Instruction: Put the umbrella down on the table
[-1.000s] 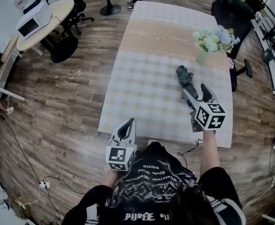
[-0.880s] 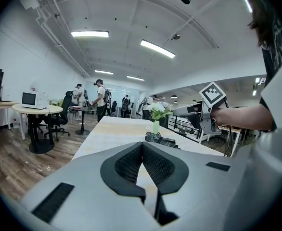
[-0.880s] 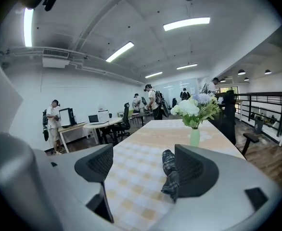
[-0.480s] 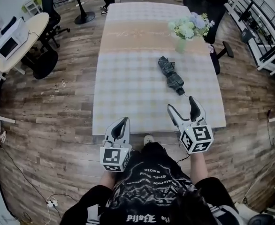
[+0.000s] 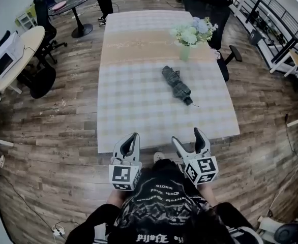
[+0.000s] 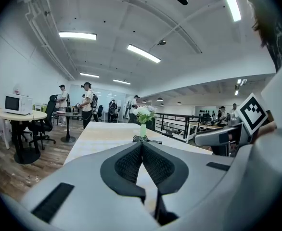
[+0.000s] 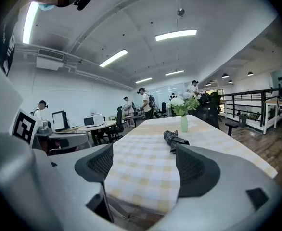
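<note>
Head view: shows the folded umbrella [image 5: 177, 85] lying flat in the middle of the table [image 5: 139, 111], near the flower vase [image 5: 185, 39], apparently set down as asked. Finds the left gripper [image 5: 133, 138] and right gripper [image 5: 186, 136] low by the body, well apart from it.

Left gripper view: shows jaws pressed together on nothing.

Right gripper view: shows jaws spread wide and empty, with the umbrella resting beyond them, needing no grip.

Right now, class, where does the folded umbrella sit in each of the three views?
Head view: the umbrella lies on the table, right of centre, in the upper half.
Left gripper view: a small dark shape at centre, below the flower vase.
Right gripper view: centre, slightly right.
Shared landmark: the flower vase just beyond it.
</note>
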A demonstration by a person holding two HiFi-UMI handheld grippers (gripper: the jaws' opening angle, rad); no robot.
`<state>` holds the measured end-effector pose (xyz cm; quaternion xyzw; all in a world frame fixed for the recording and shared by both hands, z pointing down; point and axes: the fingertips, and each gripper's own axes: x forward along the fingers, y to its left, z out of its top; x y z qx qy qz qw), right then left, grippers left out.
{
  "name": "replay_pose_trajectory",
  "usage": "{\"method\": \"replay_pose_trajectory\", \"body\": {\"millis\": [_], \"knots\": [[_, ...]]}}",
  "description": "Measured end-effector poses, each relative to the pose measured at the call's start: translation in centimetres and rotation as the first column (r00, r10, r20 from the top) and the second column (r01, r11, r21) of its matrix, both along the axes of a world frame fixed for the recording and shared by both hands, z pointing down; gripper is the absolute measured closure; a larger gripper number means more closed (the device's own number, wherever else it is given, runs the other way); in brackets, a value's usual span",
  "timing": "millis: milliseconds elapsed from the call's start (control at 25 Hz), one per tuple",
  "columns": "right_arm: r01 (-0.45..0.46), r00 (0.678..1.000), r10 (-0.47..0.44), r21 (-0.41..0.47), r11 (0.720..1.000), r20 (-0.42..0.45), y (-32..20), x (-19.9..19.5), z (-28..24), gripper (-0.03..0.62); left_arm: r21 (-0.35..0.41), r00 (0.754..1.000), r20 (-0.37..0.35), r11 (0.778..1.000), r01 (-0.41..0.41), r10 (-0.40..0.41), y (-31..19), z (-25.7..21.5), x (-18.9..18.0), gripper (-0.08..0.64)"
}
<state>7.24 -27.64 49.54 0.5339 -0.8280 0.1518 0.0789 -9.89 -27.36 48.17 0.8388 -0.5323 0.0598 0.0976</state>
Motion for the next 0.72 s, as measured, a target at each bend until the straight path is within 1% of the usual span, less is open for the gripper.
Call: {"method": "replay_pose_trajectory", "body": {"millis": [80,160,240,360,480,720], "knots": [[0.008,1.000,-0.008,0.008,1.000,-0.003,0.3,-0.1,0.0,0.186,0.009,1.000,0.000,1.000,-0.006,0.006,0.2,-0.1,0.2,0.540],[0.018,1.000,-0.019,0.025,1.000,0.014,0.2,-0.1,-0.4,0.193,0.018,1.000,-0.004,1.000,-0.008,0.008,0.1,-0.4,0.2,0.540],[0.012,1.000,-0.013,0.037,0.999,0.027,0.0,0.0,-0.7,0.221,0.025,1.000,-0.006,1.000,-0.007,0.008,0.2,-0.6,0.1,0.540],[-0.005,1.000,0.004,0.052,0.999,0.010,-0.2,0.2,-1.0,0.271,0.029,1.000,-0.009,1.000,-0.005,0.006,0.3,-0.7,-0.1,0.540],[-0.013,1.000,0.012,0.045,0.999,0.023,-0.2,0.1,-0.8,0.369,0.029,1.000,-0.012,1.000,0.004,-0.004,0.5,-0.6,-0.4,0.540],[-0.005,1.000,0.004,0.020,1.000,0.028,-0.4,0.4,-0.2,0.432,0.028,1.000,0.001,0.999,0.027,-0.027,0.4,-0.5,-0.1,0.540]]}}
